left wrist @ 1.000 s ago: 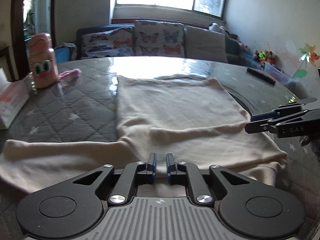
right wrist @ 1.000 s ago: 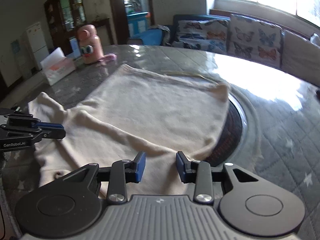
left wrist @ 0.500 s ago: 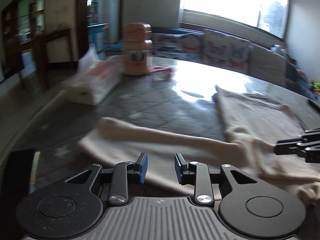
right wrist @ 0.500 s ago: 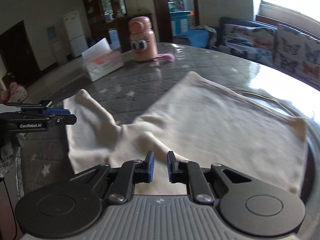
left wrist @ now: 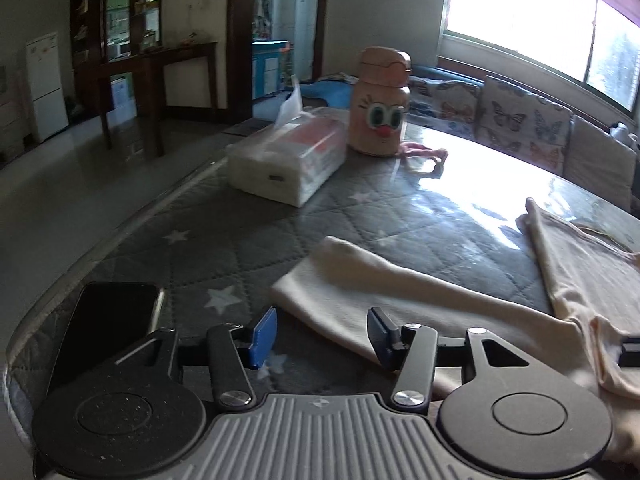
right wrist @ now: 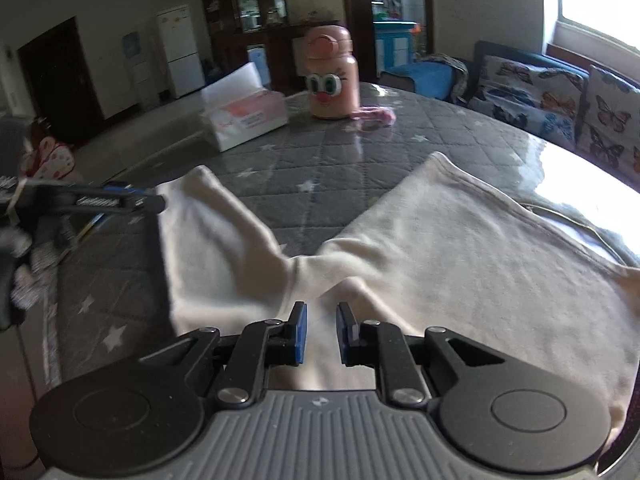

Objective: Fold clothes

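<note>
Left wrist view: left gripper [left wrist: 322,334] jaws spread wide, nothing between them. It sits low over the table [left wrist: 224,240], aimed at the cuff end of one sleeve [left wrist: 360,280]. The sleeve belongs to a cream long-sleeved top [left wrist: 580,264] lying flat on the grey quilted cover, body off to the right. The tip of the right gripper [left wrist: 630,354] pokes in at the right edge; its state is not readable from here.

Handling, my read: thin knit, light, fully limp, no stiffness to lever on. It will drape and drag, and the glossy table cover probably lets it slide. Pinch the cuff edge or the sleeve seam, through both layers; a grab mid-panel would just bunch it.

Count here: one top, one sleeve in view, one phone [left wrist: 108,332] near the table edge, one tissue box [left wrist: 288,160], one pink bottle with cartoon eyes [left wrist: 380,108].

Right wrist view: right gripper [right wrist: 322,334] jaws narrow but parted, cream fabric visible through the gap, not clamped. It hovers over the armpit area where the sleeve [right wrist: 208,248] meets the body [right wrist: 460,248]. The left gripper [right wrist: 156,201] is at the sleeve cuff, seen side-on, blurred.

Count here: one top, one sleeve spread out leftward, other sleeve not visible. Same single tissue box [right wrist: 248,116] and bottle [right wrist: 332,80]. Two grippers.
</note>
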Demonstrator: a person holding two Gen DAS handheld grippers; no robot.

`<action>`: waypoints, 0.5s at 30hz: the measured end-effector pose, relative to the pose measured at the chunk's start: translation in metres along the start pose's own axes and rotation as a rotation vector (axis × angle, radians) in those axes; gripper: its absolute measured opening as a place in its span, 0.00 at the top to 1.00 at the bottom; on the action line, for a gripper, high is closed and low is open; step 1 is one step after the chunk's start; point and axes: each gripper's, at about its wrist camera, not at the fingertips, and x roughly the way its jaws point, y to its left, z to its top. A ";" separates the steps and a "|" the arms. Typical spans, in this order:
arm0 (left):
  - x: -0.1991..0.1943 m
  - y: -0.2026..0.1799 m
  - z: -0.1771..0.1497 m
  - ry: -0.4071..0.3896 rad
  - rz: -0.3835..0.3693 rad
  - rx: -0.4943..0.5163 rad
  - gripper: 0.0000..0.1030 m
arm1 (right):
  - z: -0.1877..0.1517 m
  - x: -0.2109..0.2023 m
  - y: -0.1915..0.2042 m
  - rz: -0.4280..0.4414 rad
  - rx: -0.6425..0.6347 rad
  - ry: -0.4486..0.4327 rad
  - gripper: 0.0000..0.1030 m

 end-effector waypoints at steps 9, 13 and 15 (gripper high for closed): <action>0.015 0.005 0.004 0.018 0.039 -0.042 0.48 | -0.010 -0.011 0.018 0.020 -0.061 0.012 0.83; 0.020 0.005 0.006 0.010 0.054 -0.051 0.63 | -0.012 -0.023 0.015 0.007 -0.057 -0.008 0.79; 0.022 0.006 0.008 0.008 0.053 -0.059 0.79 | -0.014 -0.028 0.012 0.000 -0.051 -0.011 0.79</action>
